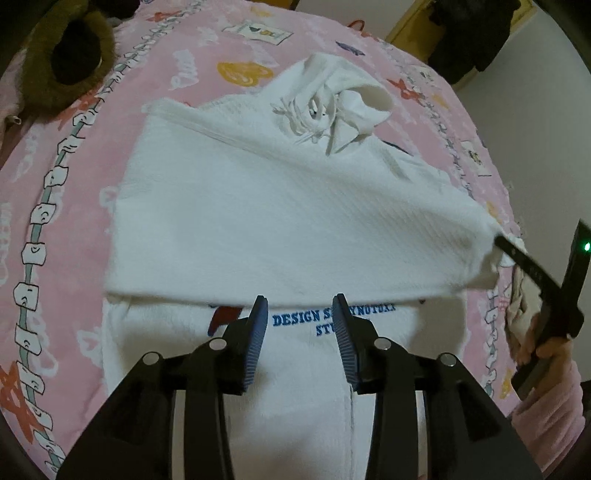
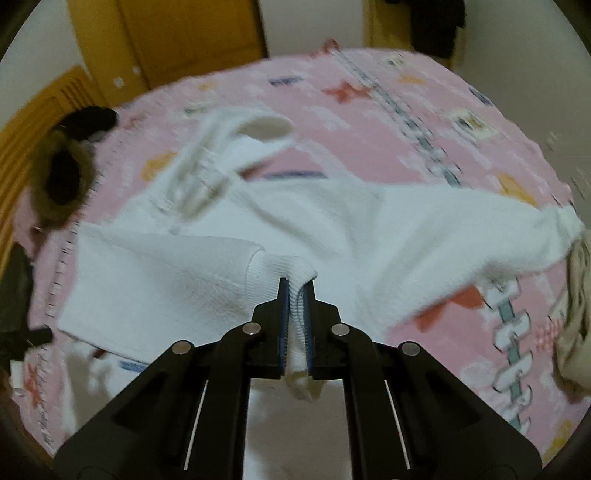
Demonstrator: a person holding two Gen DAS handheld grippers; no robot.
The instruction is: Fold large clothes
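Note:
A white hooded sweatshirt (image 1: 258,214) lies spread on the bed, and blue lettering (image 1: 295,319) shows below a folded-over sleeve. Its hood (image 1: 332,107) with drawstrings lies crumpled at the far end. My left gripper (image 1: 300,301) hovers open just above the lettering, with nothing between its pads. My right gripper (image 2: 297,284) is shut on the sleeve's ribbed cuff (image 2: 291,269) and holds it lifted off the body (image 2: 369,229). In the left wrist view the right gripper (image 1: 498,242) pinches that sleeve end at the right edge, held by a hand (image 1: 546,347).
A pink patterned bedspread (image 1: 184,74) covers the bed. A brown furry thing with a black centre (image 1: 74,55) lies at the far left. A beige cloth (image 2: 576,314) sits at the right edge of the bed. Yellow wooden furniture (image 2: 184,37) and dark hanging clothes (image 2: 436,22) stand beyond.

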